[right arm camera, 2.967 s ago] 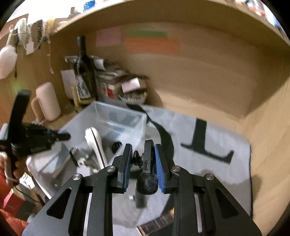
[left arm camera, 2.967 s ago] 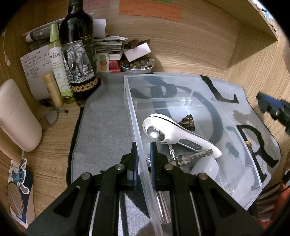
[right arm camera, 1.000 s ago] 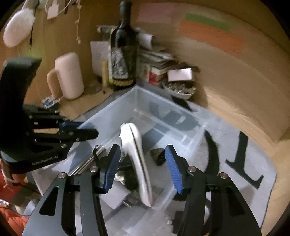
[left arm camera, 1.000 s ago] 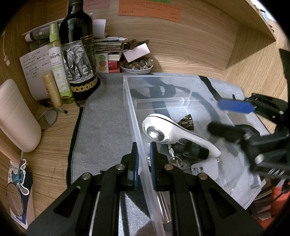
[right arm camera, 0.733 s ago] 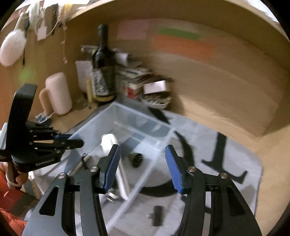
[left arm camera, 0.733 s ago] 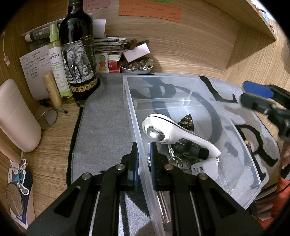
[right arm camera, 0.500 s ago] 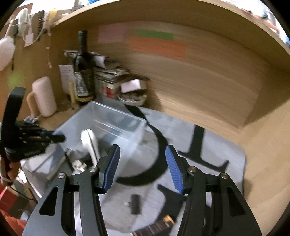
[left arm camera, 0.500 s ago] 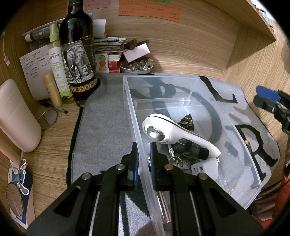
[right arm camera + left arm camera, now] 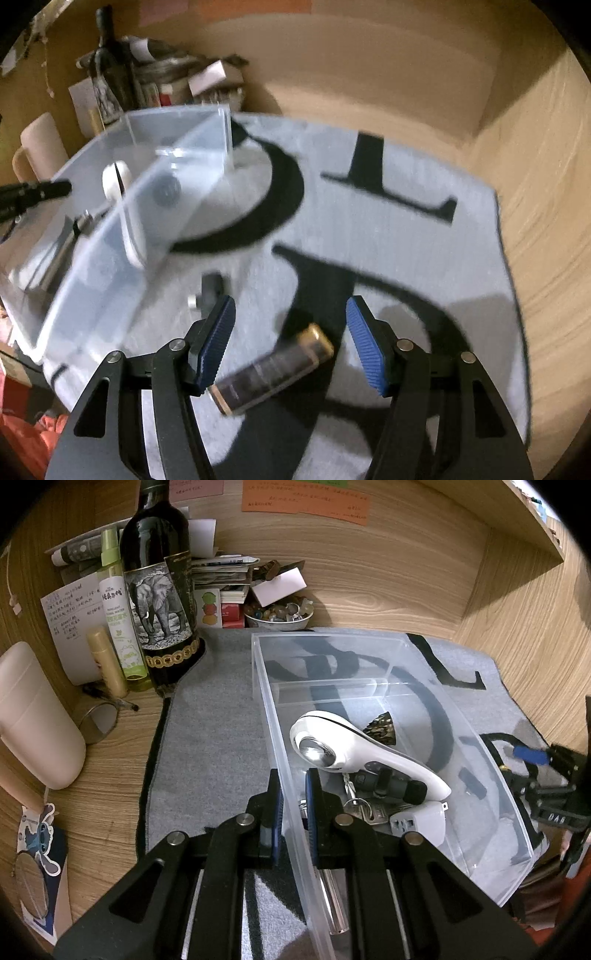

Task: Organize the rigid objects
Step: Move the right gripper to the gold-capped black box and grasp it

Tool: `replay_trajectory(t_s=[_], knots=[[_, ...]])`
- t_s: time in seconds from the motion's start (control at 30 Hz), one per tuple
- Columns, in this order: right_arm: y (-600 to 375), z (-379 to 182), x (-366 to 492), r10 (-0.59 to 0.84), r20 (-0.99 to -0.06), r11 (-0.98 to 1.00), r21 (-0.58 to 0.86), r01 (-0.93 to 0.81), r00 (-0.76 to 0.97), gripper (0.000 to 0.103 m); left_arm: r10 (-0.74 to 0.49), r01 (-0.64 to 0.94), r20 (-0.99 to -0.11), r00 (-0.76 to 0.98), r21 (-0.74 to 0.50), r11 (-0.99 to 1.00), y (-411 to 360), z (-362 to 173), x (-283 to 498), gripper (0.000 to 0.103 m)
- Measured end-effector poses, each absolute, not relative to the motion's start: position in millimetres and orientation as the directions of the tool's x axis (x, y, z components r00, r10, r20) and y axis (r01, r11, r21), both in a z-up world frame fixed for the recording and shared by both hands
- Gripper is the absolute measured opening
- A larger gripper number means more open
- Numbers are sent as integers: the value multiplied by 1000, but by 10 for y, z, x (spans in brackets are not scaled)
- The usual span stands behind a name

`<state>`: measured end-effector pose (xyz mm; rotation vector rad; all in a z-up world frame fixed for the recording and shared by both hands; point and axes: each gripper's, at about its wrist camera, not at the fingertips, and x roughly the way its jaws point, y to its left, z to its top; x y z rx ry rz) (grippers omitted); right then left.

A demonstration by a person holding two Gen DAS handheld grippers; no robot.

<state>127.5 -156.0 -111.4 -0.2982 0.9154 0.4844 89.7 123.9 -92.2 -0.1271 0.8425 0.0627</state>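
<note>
- While the left gripper (image 9: 293, 805) is clamped on the clear bin's (image 9: 369, 638) wall, several items are already held inside, among them a white handheld device (image 9: 354, 753).
- 2 pieces are left on the grey mat (image 9: 406, 229): a dark gold-capped bar (image 9: 273, 369) and, seemingly, a small black adapter (image 9: 210, 291).
- The right gripper (image 9: 291, 347), its jaws just opened wider and holding nothing, is poised over the bar.

Two claws show: the left claw (image 9: 293, 805) and the right claw (image 9: 290, 341). Ahead of the left claw is one clear bin (image 9: 424, 657) with one white handheld device (image 9: 354, 753), one bunch of keys (image 9: 364, 808), one white plug (image 9: 421, 821), one black cylinder (image 9: 391, 786) and one spiky cone (image 9: 382, 725) in it; beyond, to its left, stand one wine bottle (image 9: 159, 590), one spray bottle (image 9: 120, 616), one gold tube (image 9: 107, 661) and one bowl (image 9: 280, 614). Between the right claw's fingers lies one battery (image 9: 273, 369), with one small black adapter (image 9: 210, 290) just past them on the one grey mat (image 9: 424, 258).
</note>
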Motion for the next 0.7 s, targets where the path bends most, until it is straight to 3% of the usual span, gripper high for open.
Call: replay_trajectory(t_s=[0.37,0.47,0.53,0.63,0.7], knots=[[-1774,-1268,1159,279,-832,862,-3,-507,480,58,9,-107,-747,665,-83,991,1253,-923,877,11],[-1810,-1270,1163,284,-826,864,0,-504,486,48,10,-107,-747,665,-82,991,1252,-923,877,11],[-1829,-1259,1183,299,-822,867,21,-499,485,34,9,-107,-747,665,-83,991,1255,-924,879,11],[-1896,-1251,1251,313,-817,878,54,-476,485,21,9,-106,-747,664,-83,991,1252,-924,876,11],[-1942,-1239,1283,324,-808,886,77,-457,492,21,9,-106,-747,664,-82,991,1252,-924,876,11]])
